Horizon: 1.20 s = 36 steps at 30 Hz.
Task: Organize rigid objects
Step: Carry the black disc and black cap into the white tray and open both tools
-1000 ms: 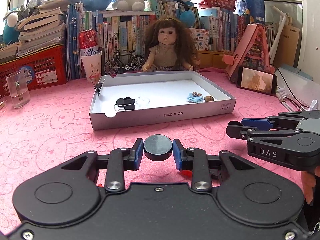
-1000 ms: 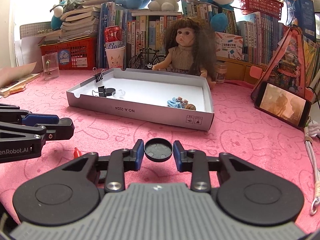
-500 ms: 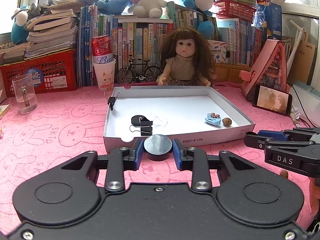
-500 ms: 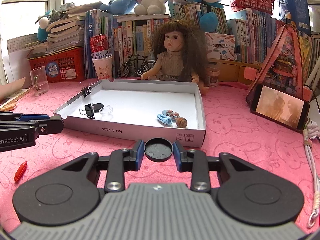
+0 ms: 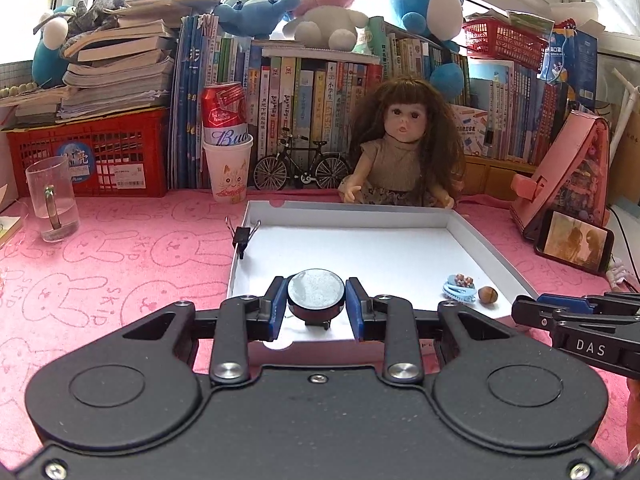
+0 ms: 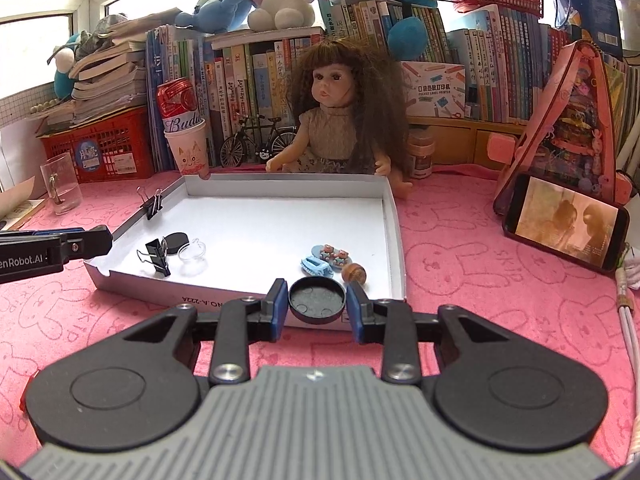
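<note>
My left gripper is shut on a round black disc with a shiny flat top, held over the near left part of the white box tray. My right gripper is shut on a round black lid, hollow side up, just before the tray's near wall. In the tray lie a black binder clip, a black disc, a clear cap, blue hair clips and a brown bead. Another binder clip is clamped on the left wall.
A doll sits right behind the tray. A paper cup with a can, a toy bicycle, a glass mug, red crates and rows of books line the back. A phone leans at the right on the pink cloth.
Both grippers have moved forward toward the tray and risen a little, each still holding its round piece. The left one now reaches over the tray's near edge.
</note>
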Each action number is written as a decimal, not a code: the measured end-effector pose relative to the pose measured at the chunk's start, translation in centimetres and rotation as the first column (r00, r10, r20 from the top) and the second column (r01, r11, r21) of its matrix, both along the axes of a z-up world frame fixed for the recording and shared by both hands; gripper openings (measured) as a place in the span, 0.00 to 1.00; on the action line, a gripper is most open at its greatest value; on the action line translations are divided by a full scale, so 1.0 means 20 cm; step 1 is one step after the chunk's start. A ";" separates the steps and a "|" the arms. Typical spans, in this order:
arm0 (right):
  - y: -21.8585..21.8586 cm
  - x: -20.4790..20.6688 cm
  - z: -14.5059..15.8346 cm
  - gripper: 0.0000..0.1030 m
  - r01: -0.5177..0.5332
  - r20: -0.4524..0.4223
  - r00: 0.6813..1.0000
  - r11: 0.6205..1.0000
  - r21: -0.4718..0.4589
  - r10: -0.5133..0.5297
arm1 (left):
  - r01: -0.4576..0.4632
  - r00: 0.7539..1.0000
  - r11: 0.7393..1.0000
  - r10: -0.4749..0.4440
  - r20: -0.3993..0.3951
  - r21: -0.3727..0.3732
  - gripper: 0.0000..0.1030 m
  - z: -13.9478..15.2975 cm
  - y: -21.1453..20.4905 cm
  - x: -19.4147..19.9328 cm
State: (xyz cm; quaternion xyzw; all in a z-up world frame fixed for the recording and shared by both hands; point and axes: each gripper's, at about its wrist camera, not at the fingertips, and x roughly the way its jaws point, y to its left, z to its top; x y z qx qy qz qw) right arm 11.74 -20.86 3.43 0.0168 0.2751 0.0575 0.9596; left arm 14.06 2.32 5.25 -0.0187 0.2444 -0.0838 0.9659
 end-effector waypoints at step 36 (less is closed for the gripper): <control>-0.11 0.83 -0.07 0.35 0.098 -0.315 0.947 0.992 0.076 -0.069 | -0.036 0.944 0.999 0.022 -0.330 -0.038 0.29 -0.17 0.00 0.90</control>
